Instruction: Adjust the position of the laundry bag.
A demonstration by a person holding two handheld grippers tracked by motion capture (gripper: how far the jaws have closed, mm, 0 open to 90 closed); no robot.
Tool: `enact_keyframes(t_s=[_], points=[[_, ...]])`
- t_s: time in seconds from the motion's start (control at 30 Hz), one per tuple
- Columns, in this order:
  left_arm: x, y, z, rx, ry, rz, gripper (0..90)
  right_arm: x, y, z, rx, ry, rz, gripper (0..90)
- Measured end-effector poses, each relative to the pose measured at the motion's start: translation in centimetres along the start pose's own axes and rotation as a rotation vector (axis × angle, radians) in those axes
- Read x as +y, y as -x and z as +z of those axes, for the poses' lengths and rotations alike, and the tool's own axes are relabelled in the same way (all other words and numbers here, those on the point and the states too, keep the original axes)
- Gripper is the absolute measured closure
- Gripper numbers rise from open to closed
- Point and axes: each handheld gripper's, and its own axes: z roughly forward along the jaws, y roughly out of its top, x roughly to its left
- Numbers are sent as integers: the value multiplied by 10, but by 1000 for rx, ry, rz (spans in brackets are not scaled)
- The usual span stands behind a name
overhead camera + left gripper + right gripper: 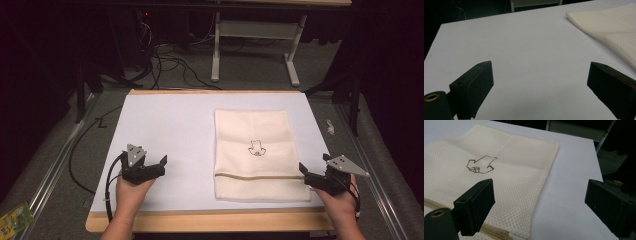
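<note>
Your right hand-held gripper (303,173) stood released beside the mesh bag (256,150); pinching only the top layer risked slipping.

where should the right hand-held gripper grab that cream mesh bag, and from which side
Probably the near right corner of the mesh bag, by the zipper. The bag lies flat on the white table top, so only an edge gives the jaws something to pinch. The right hand-held gripper sits open just beside that corner, so come in low from the right and slide one jaw under the hem.
</note>
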Motion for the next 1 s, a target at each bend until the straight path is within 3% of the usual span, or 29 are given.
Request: enact_keyframes(t_s=[0.2, 0.43, 0.5, 0.6, 0.77, 0.83, 1.0], points=[[7, 9, -4, -49, 47, -2, 73, 0, 5, -6, 3, 31, 13, 83], [8, 18, -6, -95, 40, -5, 97, 0, 6, -6, 10, 31, 22, 81], [8, 23, -3, -115, 22, 9, 114, 1, 6, -6, 11, 35, 20, 81], [9, 29, 3, -143, 13, -5, 152, 1, 4, -5, 17, 35, 22, 84], [10, 49, 17, -179, -11, 23, 170, 1, 4, -4, 26, 36, 14, 88], [11, 67, 27, -209, -39, 65, 187, 1, 4, -4, 27, 37, 3, 90], [13, 90, 40, -294, -56, 65, 286, 0, 7, -5, 25, 40, 1, 97]])
